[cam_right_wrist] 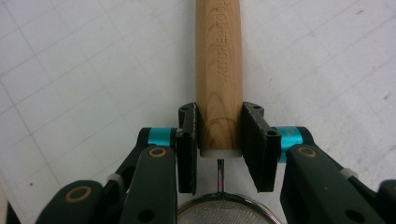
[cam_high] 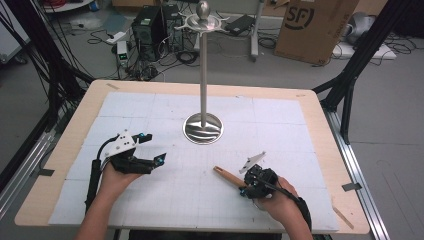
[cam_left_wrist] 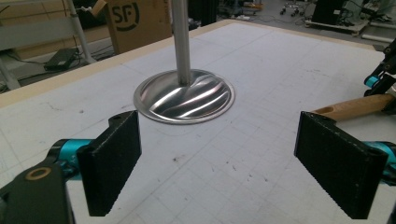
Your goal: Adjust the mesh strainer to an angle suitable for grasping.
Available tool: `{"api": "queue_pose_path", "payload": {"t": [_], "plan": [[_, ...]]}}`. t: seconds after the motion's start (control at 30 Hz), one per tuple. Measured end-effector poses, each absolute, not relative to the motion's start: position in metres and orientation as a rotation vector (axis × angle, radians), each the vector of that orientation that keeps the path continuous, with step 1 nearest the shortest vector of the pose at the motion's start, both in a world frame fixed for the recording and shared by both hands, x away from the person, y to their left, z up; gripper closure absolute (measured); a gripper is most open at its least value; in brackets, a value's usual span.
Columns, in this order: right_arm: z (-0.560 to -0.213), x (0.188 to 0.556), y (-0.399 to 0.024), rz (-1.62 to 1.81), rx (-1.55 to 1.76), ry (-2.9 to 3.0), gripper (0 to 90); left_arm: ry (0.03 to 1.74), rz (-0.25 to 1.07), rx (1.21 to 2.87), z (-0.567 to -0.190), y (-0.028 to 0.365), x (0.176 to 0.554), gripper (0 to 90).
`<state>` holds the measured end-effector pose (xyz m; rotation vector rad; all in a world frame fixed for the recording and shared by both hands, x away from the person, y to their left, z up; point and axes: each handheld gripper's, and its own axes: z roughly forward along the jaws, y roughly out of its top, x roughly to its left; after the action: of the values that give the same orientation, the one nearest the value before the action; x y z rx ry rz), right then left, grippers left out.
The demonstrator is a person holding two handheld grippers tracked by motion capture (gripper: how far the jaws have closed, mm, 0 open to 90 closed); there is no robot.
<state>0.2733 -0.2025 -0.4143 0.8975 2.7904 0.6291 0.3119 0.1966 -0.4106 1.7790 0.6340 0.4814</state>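
Wooden round handle [cam_right_wrist: 218,70] of a wire-mesh strainer [cam_right_wrist: 223,212], lying on the white gridded mat [cam_high: 150,107], clamped squarely by my right gripper [cam_right_wrist: 218,144]; left gripper [cam_left_wrist: 217,170] gapes empty. I'd lift level, toward the steel hook stand [cam_high: 203,75].

I see a light brown wooden handle [cam_right_wrist: 218,70], a shiny silver stand [cam_high: 203,127] with a rippled base, black grippers with teal accents, and a white gridded mat [cam_high: 280,130] on the tan counter [cam_high: 320,120].

Stand [cam_high: 202,127] mid-table [cam_high: 320,130]; wooden handle [cam_high: 227,176] nearer, to its right.
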Motion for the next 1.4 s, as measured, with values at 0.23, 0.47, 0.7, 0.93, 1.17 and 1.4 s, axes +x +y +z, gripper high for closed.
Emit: {"api": "queue_pose_path", "payload": {"t": [0.23, 0.47, 0.7, 0.93, 1.17, 1.4], "plan": [[-0.403, 0.273, -0.213, 0.748, 0.894, 2.709, 68.5, 0.634, 0.483, 1.774, -0.410, 0.197, 0.312, 15.3], [-0.391, 0.273, -0.228, 0.945, 0.911, 2.598, 68.6, 0.630, 0.484, 1.768, -0.409, 0.198, 0.311, 15.3], [-0.383, 0.277, -0.235, 1.045, 0.917, 2.539, 68.5, 0.631, 0.483, 1.764, -0.409, 0.198, 0.311, 15.3], [-0.377, 0.278, -0.238, 1.178, 0.898, 2.468, 68.5, 0.629, 0.485, 1.761, -0.408, 0.199, 0.311, 15.3], [-0.362, 0.279, -0.243, 1.297, 0.857, 2.402, 68.5, 0.625, 0.488, 1.750, -0.407, 0.200, 0.310, 15.3], [-0.349, 0.284, -0.250, 1.395, 0.834, 2.346, 68.5, 0.621, 0.487, 1.738, -0.405, 0.202, 0.310, 15.3]]}}
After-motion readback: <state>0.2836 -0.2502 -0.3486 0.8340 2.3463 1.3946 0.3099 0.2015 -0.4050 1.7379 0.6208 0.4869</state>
